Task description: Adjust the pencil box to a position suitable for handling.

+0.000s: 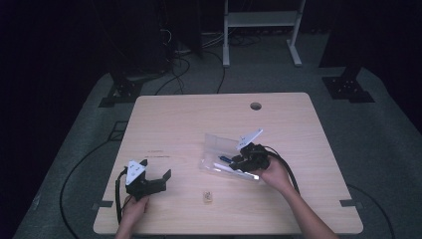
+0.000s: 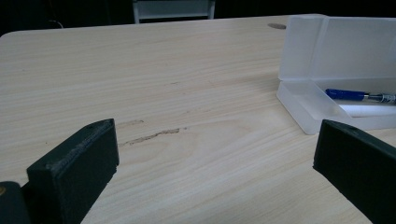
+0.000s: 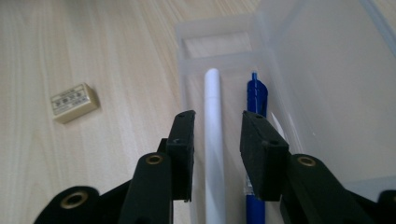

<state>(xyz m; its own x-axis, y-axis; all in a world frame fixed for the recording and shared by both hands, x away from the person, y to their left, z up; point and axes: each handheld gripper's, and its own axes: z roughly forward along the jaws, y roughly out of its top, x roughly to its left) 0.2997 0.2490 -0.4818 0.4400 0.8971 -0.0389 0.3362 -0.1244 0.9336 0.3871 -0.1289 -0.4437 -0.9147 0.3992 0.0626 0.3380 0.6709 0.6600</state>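
Case (image 1: 219, 149), translucent, lies open right of the surface (image 1: 189, 114) centre, lid raised at the far side. Inside its tray lie a white pen (image 3: 214, 140) and a blue pen (image 3: 256, 100), side by side. Right tongs (image 3: 217, 144) are over the tray with jaws partly apart, straddling the white pen without visibly clamping it. Left tongs (image 2: 215, 158) rest near the surface's front left, jaws wide apart, holding nothing, well apart from the case. An eraser (image 1: 207, 196) lies loose on the surface, near the front edge.

Step in hand, as judged: placing or releasing the white pen into the case. Next move likely calls for lifting the right tongs clear, then reaching for the eraser with jaws spread wider than its short side.
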